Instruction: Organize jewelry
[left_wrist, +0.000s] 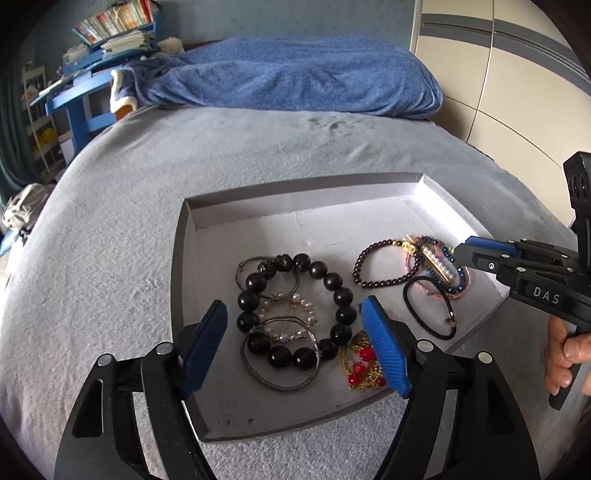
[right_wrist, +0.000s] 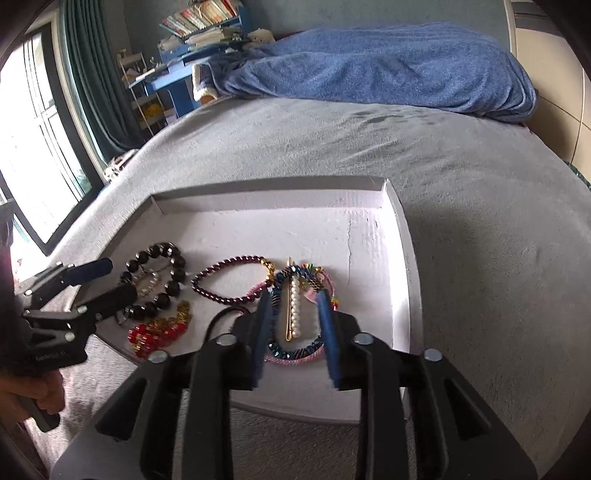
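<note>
L hand-held gripper (left_wrist: 295, 347) open over black bead bracelet (left_wrist: 295, 310); R hand-held gripper (right_wrist: 295, 325) open astride pearl hair clip (right_wrist: 295, 310), in tray (right_wrist: 410, 266) on bed (right_wrist: 480, 229).

From the left wrist we look down close over the tray's (left_wrist: 184, 258) left half; from the right wrist, its right half; both share the black bead bracelet (left_wrist: 295, 310).

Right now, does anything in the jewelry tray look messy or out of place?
Yes. The jewelry lies in overlapping heaps in the tray, not apart. The big dark bead bracelet sits over wire bangles and a pearl piece, and the pearl hair clip lies across stacked bracelets. Nothing looks broken or spilled outside the tray.
</note>
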